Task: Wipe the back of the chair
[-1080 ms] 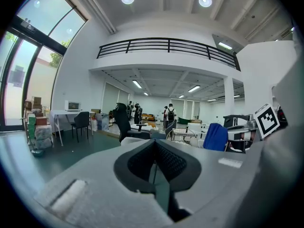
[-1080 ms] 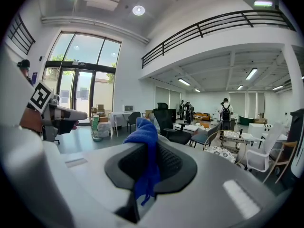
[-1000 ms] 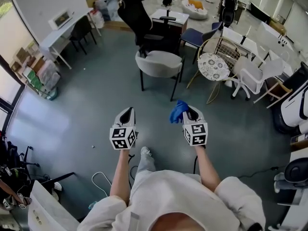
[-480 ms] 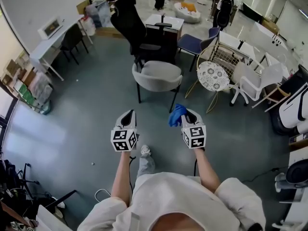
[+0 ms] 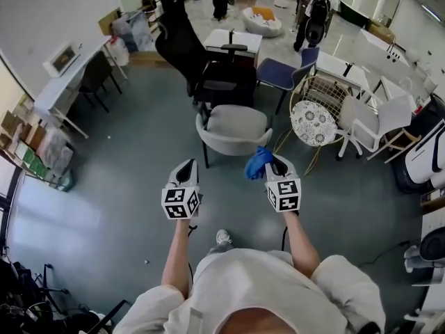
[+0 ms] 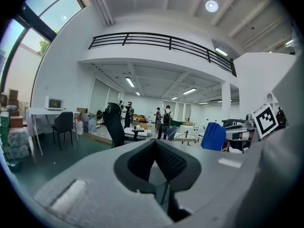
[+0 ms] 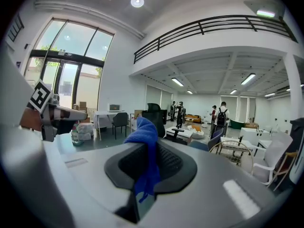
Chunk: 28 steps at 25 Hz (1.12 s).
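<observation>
The chair (image 5: 233, 126), a grey tub seat on dark legs, stands on the grey floor (image 5: 132, 165) at twelve o'clock from the person. Its curved back faces them, just beyond the two grippers.

Nearest, at six o'clock, are the person's pale top and bare forearms, with one light shoe (image 5: 223, 237) on the floor between the arms. The left gripper (image 5: 185, 166) is held out at about eleven o'clock. Its own view shows the left gripper (image 6: 155, 143) with its jaws pressed together and nothing between them. The right gripper (image 5: 277, 162) is at about one o'clock, level with the left and well apart from it. It is clamped on a blue cloth (image 5: 257, 162). In the right gripper view the blue cloth (image 7: 145, 136) bunches above the closed jaws of the right gripper (image 7: 151, 151) and hangs down between them. From the head view the cloth overlaps the right end of the chair's back rim, and whether it touches cannot be told.

Beyond the chair at twelve o'clock stands a black office chair (image 5: 184, 44). A round white wire-frame seat (image 5: 312, 122) is at one o'clock, with a blue chair (image 5: 281, 74) behind it. A white table (image 5: 64, 83) runs along the wall at ten o'clock. Farthest, at about one o'clock, stands a person with a backpack (image 5: 316, 9).
</observation>
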Available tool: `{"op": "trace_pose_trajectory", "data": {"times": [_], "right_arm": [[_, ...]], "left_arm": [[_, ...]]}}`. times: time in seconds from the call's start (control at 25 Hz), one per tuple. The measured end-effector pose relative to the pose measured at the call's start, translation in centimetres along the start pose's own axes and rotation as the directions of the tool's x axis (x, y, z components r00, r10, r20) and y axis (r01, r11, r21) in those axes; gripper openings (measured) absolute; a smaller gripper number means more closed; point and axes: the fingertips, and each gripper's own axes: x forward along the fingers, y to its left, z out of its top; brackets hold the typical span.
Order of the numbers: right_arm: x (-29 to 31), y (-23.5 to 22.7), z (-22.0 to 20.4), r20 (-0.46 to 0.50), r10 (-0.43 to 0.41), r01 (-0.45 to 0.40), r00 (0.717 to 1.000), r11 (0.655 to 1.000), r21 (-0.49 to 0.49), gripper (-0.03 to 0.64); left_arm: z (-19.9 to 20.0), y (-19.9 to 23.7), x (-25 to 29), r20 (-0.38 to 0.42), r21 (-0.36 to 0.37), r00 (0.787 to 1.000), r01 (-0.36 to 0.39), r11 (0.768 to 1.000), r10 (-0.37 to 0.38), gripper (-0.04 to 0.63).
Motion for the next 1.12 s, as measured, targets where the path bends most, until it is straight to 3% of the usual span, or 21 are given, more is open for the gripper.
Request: {"op": "trace_pose_trajectory", "data": {"times": [0.24, 0.48, 0.8, 1.12], "right_arm": [[4.3, 0.2, 1.2, -0.005, -0.033, 0.033, 0.999, 0.999, -0.001, 0.037], [5.9, 0.3, 1.0, -0.026, -0.032, 0.031, 0.999, 0.999, -0.008, 0.037], [6.1, -0.3, -0.5, -0.040, 0.007, -0.007, 0.999, 1.000, 0.005, 0.037], [5.1, -1.8, -2.7, -0.018, 0.078, -0.077, 0.997, 0.996, 0.037, 0.037]], "left_arm": [[0.4, 3.9, 3.4, -0.014, 0.004, 1.000, 0.028, 1.000, -0.028, 0.005], [-0.1, 5.2, 5.5, -0.038, 0.005, 0.998, 0.046, 0.999, -0.046, 0.005], [-2.6, 4.0, 5.7, -0.082, 0.004, 0.996, 0.025, 1.000, -0.025, 0.005], [-5.0, 0.0, 6.0, -0.102, 0.035, 0.995, -0.007, 0.999, 0.010, 0.005]]}}
